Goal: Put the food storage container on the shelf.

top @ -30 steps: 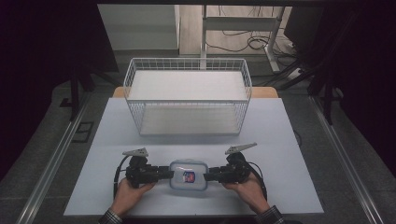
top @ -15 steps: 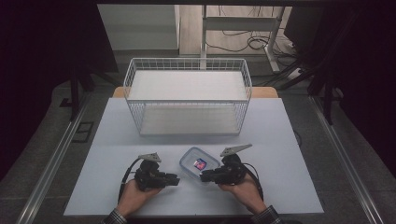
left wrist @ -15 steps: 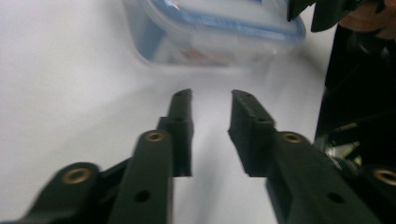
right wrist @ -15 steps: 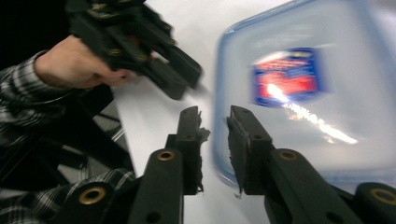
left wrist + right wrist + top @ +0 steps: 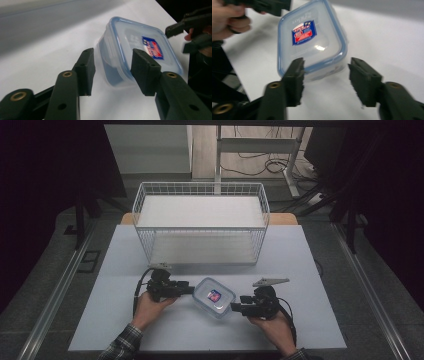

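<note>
1. High view, far left: my left gripper (image 5: 191,289) lies level on the white table (image 5: 125,320), its tips pointing right at the clear plastic container (image 5: 215,297) and just beside that box's left edge.
2. Left gripper view: the jaws stand apart and have just been opening. The container's (image 5: 140,50) near corner sits between the black pads (image 5: 86,71), and I see a gap on each side, so nothing is pinched.
3. Centre of the high view: the container rests flat on the table, lid on, with a blue rim and a red-and-blue label (image 5: 214,295) on top (print too small to read). It lies skewed to the table's edge, in front of the white wire basket (image 5: 200,222) and clear of it.
4. Right of it, my right gripper (image 5: 235,308) points left at the box's near right corner.
5. Right gripper view: these jaws are spread too, having just opened. The container's (image 5: 312,42) edge lies just ahead of them, and I cannot tell whether the left pad (image 5: 294,77) brushes the rim.
</note>
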### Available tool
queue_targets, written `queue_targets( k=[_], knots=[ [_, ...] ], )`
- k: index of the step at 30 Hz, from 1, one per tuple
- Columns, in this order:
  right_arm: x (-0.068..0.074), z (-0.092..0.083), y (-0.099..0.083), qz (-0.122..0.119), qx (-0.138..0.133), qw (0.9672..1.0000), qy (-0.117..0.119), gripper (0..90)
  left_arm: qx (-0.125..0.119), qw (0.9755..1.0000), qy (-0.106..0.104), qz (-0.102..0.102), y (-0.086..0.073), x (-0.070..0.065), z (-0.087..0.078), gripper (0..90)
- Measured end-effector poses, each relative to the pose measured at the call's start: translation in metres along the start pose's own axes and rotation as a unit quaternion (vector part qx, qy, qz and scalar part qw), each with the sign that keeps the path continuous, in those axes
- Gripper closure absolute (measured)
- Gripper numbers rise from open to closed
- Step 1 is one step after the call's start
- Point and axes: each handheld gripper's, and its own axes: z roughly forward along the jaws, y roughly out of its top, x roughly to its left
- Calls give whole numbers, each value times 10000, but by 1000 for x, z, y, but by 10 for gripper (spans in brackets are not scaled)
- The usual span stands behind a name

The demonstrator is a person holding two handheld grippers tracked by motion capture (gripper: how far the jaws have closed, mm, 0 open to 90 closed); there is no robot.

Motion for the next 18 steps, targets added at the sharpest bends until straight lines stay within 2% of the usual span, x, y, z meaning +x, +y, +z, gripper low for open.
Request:
queue_targets(
  k=[1,2,3,4,5,7,12,13,15,16,18],
  knots=[
    [-1,7,-1,70,105,9999,32,371,15,9996,-238,-150,2,3,6,510],
    [-1,7,-1,70,105,9999,32,371,15,9996,-238,-150,2,3,6,525],
    [-1,13,-1,142,179,9996,184,357,46,9992,-345,-195,2,3,6,557],
    [-1,13,-1,142,179,9996,184,357,46,9992,-345,-195,2,3,6,571],
    [-2,16,0,302,183,9984,450,359,167,9984,-498,-224,1,2,6,584],
    [-5,17,1,347,164,9981,482,376,190,9984,-456,-258,-1,-1,6,554],
    [-14,17,5,485,165,9960,737,447,190,9984,-396,-349,-6,-4,2,553],
    [-15,18,5,477,166,9959,751,453,199,9979,-417,-454,-10,-6,-1,552],
    [-14,19,7,465,167,9960,751,461,184,9976,-465,-485,-12,-8,-3,554],
    [-13,22,9,371,179,9971,638,470,221,9980,-339,-483,-18,-15,-9,554],
    [-11,24,12,328,189,9969,697,496,273,9982,-244,-466,-24,-19,-14,554]
  ],
)
